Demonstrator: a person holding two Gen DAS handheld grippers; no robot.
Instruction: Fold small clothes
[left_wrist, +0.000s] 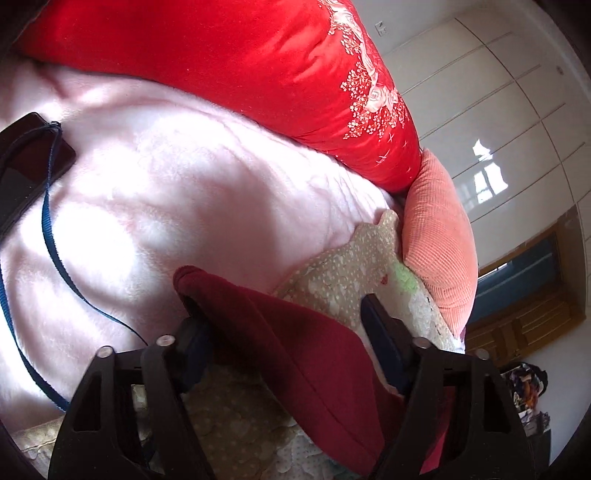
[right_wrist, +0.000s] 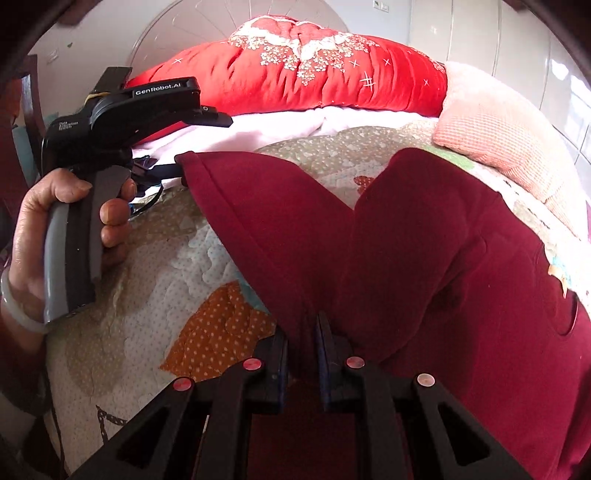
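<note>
Right gripper (right_wrist: 301, 332) pinches dark red trousers (right_wrist: 424, 240) on the quilted bed (right_wrist: 147, 295); left gripper (left_wrist: 280, 306), jaws apart, has one finger under a trouser leg. Red pillow (right_wrist: 314, 81) lies beyond.

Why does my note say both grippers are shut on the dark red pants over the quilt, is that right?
Not quite. In the left wrist view the left gripper is open, its jaws standing apart around the pants hem. The right gripper is shut on them, over the quilt.
</note>
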